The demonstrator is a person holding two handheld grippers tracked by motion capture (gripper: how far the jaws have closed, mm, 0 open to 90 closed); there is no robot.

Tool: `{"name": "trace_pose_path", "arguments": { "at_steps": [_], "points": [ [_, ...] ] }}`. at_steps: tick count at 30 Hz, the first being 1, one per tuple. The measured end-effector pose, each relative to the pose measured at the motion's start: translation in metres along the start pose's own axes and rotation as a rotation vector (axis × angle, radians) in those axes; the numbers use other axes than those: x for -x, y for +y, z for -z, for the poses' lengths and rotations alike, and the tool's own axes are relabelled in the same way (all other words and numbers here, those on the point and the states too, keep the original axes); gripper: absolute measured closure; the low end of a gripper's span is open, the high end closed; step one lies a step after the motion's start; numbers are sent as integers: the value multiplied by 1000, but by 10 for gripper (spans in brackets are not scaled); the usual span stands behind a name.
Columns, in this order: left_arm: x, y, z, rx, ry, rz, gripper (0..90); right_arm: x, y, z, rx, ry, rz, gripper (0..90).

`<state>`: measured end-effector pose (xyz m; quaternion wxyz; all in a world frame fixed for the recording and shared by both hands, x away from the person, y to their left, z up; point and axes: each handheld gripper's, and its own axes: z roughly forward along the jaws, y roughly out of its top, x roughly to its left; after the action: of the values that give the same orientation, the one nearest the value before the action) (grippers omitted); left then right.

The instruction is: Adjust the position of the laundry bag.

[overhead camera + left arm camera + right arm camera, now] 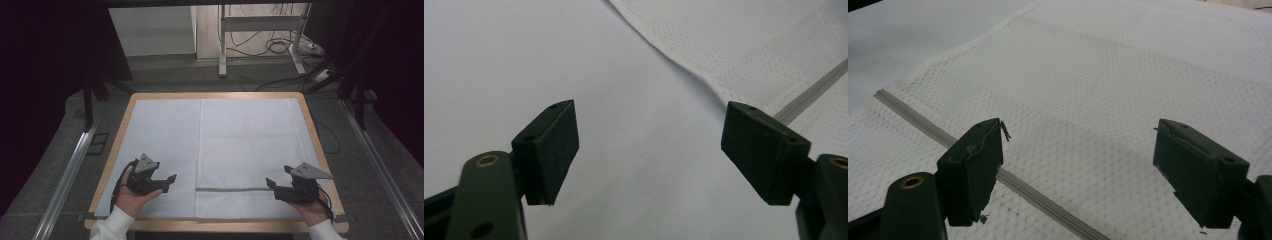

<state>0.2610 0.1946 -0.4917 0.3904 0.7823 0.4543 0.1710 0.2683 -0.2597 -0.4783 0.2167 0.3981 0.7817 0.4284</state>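
A white waffle-weave towel [250, 145] with a grey stripe [232, 189] near its front end lies flat on the right half of the table. My left gripper [170, 182] rests on the pale mat to the left of the towel, jaws open and empty. In the left gripper view the left gripper [649, 145] faces bare mat, with the towel's edge [704, 60] beyond. My right gripper [272, 188] sits over the towel's front right part, open and empty. The right gripper view shows the right gripper [1078, 155] above the weave [1128, 75] and the stripe [1013, 182].
A pale mat [160, 135] covers the wooden table [125, 115]. Metal rails [70, 170] run along both sides of the table. A white frame [260, 30] and cables [280, 47] stand on the floor behind it.
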Motion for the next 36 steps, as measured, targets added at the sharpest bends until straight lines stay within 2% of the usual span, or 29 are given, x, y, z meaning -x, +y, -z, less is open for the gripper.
{"name": "trace_pose_path", "arguments": {
  "at_steps": [6,9,10,13,18,22,26,31,36],
  "points": [
    [5,5,-7,-22,7,-7,238,5,0,-3,0,-2,-7,195],
    [7,6,-9,-23,-5,10,243,5,0,-2,0,-12,-4,196],
    [10,8,-12,-27,-23,26,246,6,1,-1,4,-13,-10,196],
    [14,10,-16,-29,-33,32,260,6,1,-1,6,-16,-11,197],
    [24,10,-27,-60,-52,46,259,8,2,-1,8,-30,-3,200],
    [28,12,-30,-56,-61,59,257,11,1,-2,3,-38,-10,203],
    [35,14,-37,-74,-60,36,258,10,-1,-1,3,-48,-20,205],
    [41,17,-42,-76,-79,6,257,10,-2,7,13,-59,-21,210],
    [44,17,-46,-90,-78,-7,255,11,-3,7,13,-70,-24,213]
  ]
}}
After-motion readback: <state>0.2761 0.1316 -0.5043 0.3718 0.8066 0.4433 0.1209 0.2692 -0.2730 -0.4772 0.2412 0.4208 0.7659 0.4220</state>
